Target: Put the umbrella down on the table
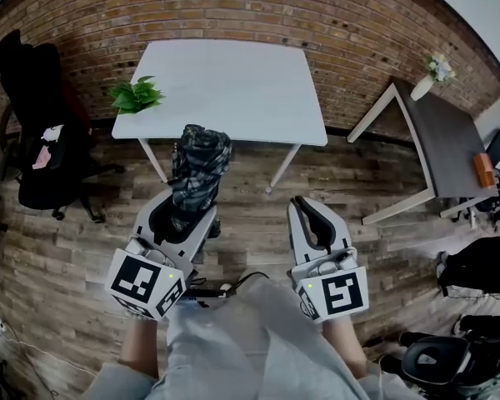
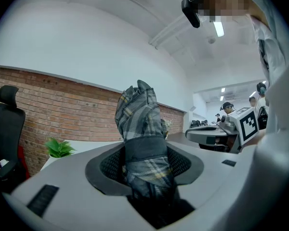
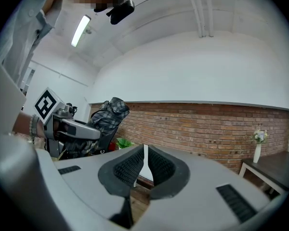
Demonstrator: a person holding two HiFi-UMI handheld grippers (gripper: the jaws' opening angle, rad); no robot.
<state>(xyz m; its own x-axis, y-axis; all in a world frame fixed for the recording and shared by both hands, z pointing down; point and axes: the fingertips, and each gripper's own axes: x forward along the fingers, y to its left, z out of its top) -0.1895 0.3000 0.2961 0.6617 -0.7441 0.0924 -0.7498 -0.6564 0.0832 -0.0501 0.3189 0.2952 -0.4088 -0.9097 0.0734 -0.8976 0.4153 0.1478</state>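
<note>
Head view: a person stands on a wooden floor [image 1: 250,240] facing a white tabletop [image 1: 233,90] that is set against a brick wall [image 1: 233,7]. There is a gripper in each hand.
Umbrella: the folded grey plaid umbrella [image 1: 198,167] [image 2: 140,124] is held in the air in front of the person. It is over the floor, its top reaches the near edge of the tabletop in this view, and it does not rest on the tabletop. In the right gripper view the umbrella [image 3: 108,112] stands tilted up above the hand that carries it.
Left gripper: the left gripper [image 1: 186,213] [image 2: 147,170] is clenched on the lower part of the umbrella. Its fingers [image 2: 106,165] press the fabric from both sides.
Right gripper: the right gripper [image 1: 310,211] [image 3: 144,165] holds nothing. Its fingers [image 3: 127,170] are drawn together with only a thin slit between them.
Plant: a small green plant [image 1: 136,97] sits at the left near corner of the tabletop.
Chair: a black office chair [image 1: 33,115] stands to the left, near the wall, with something pink and white on its seat.
Side table: a dark side table [image 1: 446,140] with white legs stands to the right, well apart from the tabletop. It carries a vase of pale flowers [image 1: 433,69] at its far end and an orange thing [image 1: 483,169] at its near end.
Bags: black bags [image 1: 483,265] lie on the floor at the right.
</note>
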